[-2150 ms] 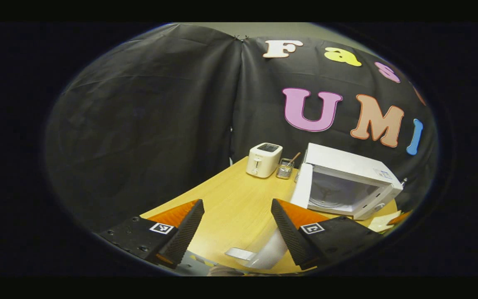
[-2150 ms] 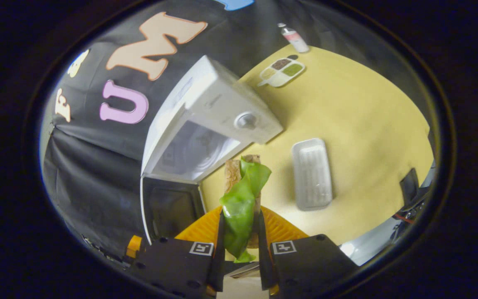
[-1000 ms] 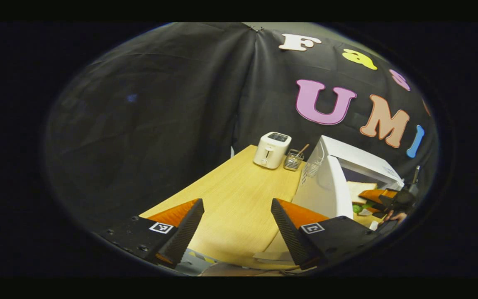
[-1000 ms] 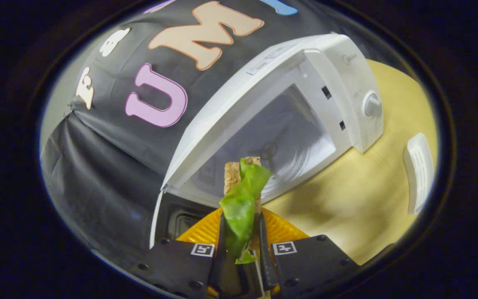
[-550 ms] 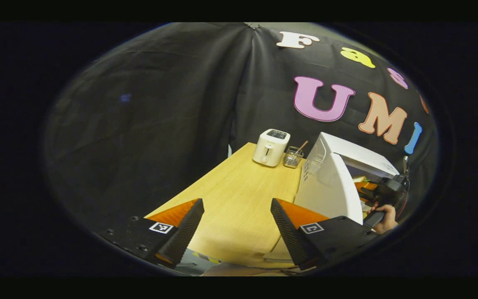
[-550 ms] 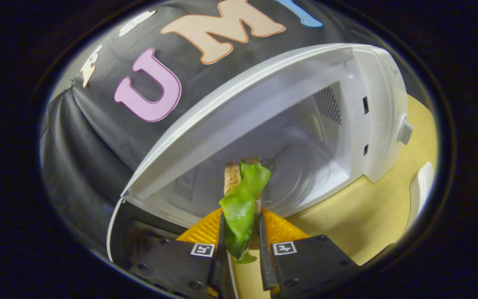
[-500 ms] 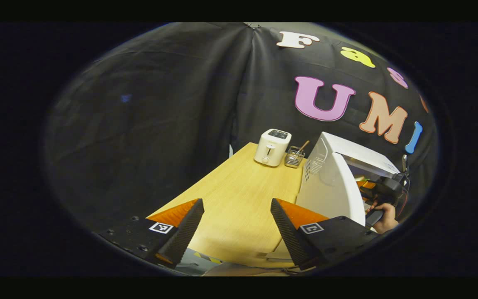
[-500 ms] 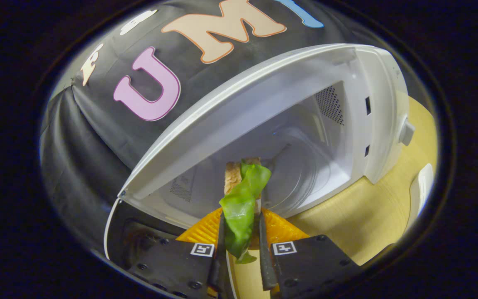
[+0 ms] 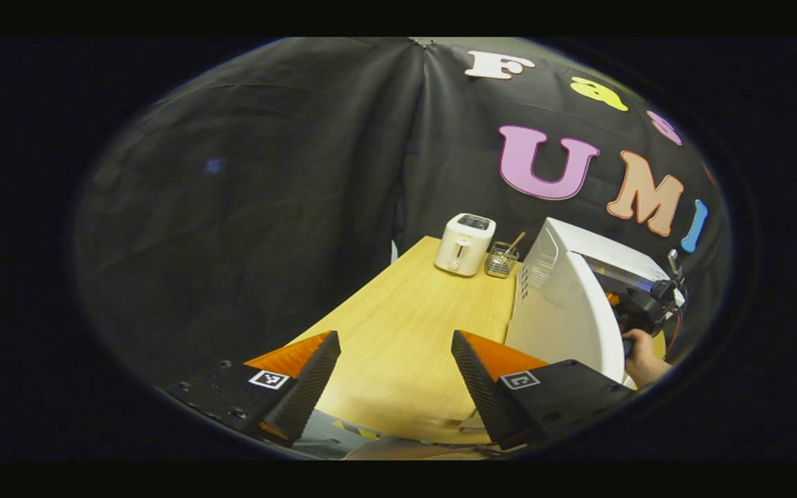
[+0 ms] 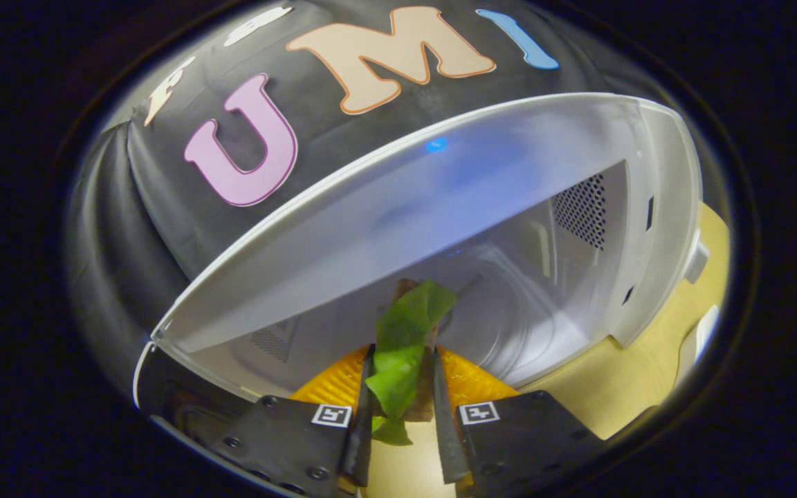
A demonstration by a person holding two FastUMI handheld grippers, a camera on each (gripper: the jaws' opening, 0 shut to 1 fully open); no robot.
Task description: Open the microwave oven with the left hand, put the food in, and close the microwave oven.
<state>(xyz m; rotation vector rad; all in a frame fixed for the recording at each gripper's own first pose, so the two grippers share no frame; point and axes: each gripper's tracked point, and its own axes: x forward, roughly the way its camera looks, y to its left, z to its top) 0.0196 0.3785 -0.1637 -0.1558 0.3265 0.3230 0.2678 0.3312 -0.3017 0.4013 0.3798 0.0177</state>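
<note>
Right gripper view has the right gripper [image 10: 398, 408] nearest, its two fingers clamped on the sandwich [image 10: 409, 332], a slice of bread with a green lettuce leaf draped over it, held on edge between them. Beyond the fingertips the sandwich reaches into the mouth of the microwave oven [image 10: 481, 207], whose white cavity stands open, with a round glass turntable [image 10: 502, 325] on its floor just past the food and a perforated vent on the inner side wall. The microwave oven's door [image 10: 184, 398] hangs open at the lower left of the cavity, and its control knob [image 10: 694, 263] sticks out on the far right of the cabinet. Under the oven lies the wooden table [image 10: 620, 387]. Left gripper view shows the left gripper [image 9: 395, 377] low in front with its fingers wide apart, holding nothing, over the same table [image 9: 405, 346]. To the right of it stands the microwave oven [image 9: 578, 277] with its door [image 9: 568, 318] swung out toward the camera, and at the oven's opening a hand [image 9: 640, 353] holds the right gripper [image 9: 640, 308]. Farther back, left of the microwave oven, a small wire basket [image 9: 501, 263] with sticks in it sits just beside a white toaster [image 9: 464, 243], near the black cloth wall.
</note>
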